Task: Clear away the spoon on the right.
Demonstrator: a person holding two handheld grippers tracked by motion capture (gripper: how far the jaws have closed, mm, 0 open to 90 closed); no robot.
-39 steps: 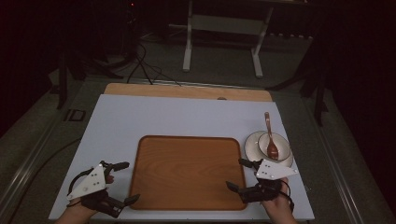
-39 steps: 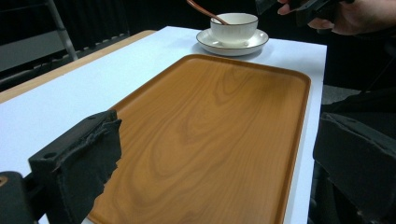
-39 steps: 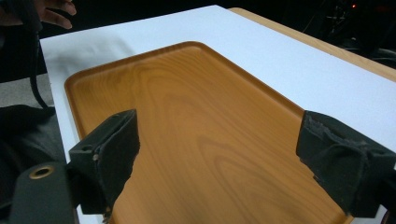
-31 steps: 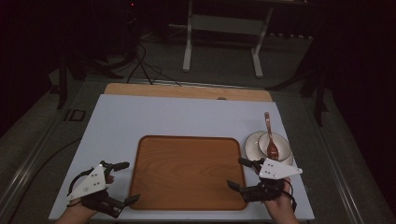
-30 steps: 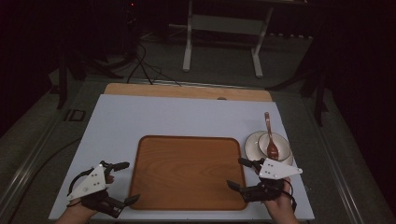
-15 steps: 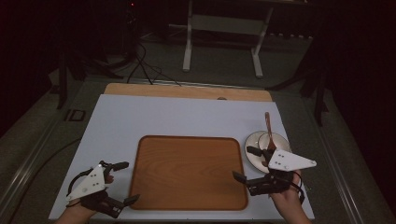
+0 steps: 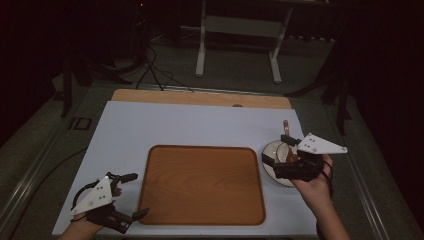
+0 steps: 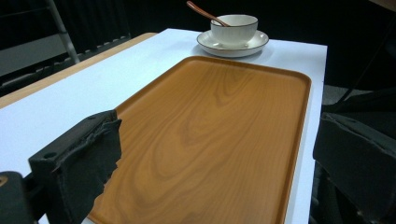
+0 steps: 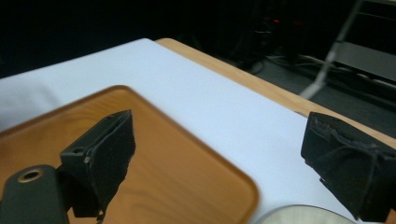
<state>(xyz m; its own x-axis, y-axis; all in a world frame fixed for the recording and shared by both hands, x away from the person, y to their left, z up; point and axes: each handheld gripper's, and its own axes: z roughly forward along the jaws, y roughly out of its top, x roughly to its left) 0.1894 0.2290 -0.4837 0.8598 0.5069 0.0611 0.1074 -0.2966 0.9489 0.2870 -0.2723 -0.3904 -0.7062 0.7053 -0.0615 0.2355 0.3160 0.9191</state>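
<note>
With its jaws spread wide above the saucer (image 7: 272, 165), the right gripper (image 7: 280, 155) should descend squarely over the bowl (image 8: 233, 28), avoiding the spoon (image 7: 286, 131).

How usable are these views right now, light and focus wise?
High view: dim, surroundings near black, but the tray and saucer read fine. Left gripper view: brighter, with the bowl and spoon sharp, near jaws soft. Right gripper view: dark background, jaws slightly soft, saucer rim blurred at the bottom edge.
</note>
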